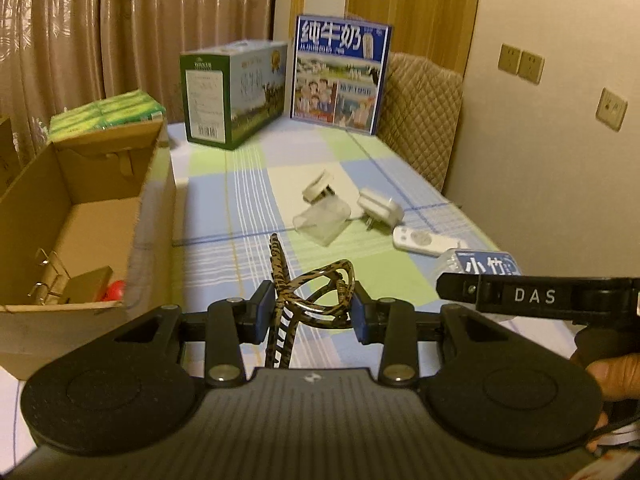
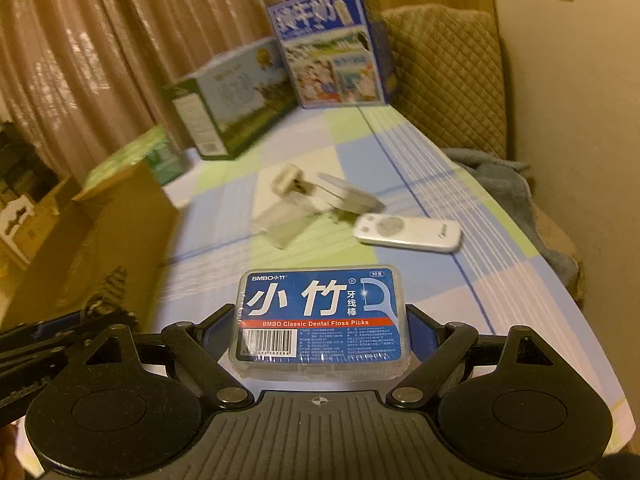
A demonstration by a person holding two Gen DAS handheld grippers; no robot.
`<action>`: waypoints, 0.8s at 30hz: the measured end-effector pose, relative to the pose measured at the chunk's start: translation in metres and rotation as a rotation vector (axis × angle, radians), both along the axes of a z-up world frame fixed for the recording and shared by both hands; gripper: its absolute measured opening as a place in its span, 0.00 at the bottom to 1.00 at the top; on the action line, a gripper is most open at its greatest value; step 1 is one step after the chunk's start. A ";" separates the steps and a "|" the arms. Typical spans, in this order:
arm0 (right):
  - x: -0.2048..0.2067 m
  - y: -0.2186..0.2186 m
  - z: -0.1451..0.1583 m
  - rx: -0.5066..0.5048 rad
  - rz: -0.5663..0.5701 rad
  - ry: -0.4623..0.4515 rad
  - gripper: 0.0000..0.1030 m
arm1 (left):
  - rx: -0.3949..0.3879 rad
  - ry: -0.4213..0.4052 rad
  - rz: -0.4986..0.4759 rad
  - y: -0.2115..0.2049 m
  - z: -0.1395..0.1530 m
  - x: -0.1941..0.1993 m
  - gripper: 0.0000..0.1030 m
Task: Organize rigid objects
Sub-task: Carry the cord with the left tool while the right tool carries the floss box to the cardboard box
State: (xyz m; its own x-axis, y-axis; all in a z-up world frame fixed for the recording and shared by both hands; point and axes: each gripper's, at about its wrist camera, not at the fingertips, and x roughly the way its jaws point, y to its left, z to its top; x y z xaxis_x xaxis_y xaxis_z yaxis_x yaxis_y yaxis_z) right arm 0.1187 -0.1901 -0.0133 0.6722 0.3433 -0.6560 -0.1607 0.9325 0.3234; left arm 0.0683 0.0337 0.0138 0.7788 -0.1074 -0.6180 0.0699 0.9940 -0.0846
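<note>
Left gripper (image 1: 312, 312) clamps tiger-striped hair claw (image 1: 308, 292); right gripper (image 2: 318, 336) grips floss pick box (image 2: 320, 316). Remote (image 2: 408, 232) and 2 plugs near table (image 1: 248, 200) right edge.

Hair clip (image 1: 308, 300): tiger-striped brown and black. Floss-pick box (image 2: 320, 320): blue label, white characters, red band. Table (image 1: 248, 184) cloth: blue, green, white checks. Remote (image 2: 408, 232): white. Carton (image 1: 80, 216): brown.

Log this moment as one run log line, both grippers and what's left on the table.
left gripper: shut on tortoiseshell hair clip | right gripper: shut on floss pick box | table: remote, two chargers | cardboard box: open
</note>
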 end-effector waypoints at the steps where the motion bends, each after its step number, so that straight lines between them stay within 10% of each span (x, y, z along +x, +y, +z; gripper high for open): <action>1: -0.004 0.003 0.005 0.001 0.007 -0.009 0.81 | -0.003 -0.010 0.000 0.002 0.005 -0.005 0.33; 24: -0.024 0.098 0.074 -0.019 0.196 -0.141 0.81 | 0.068 -0.117 0.113 0.117 0.081 -0.062 0.33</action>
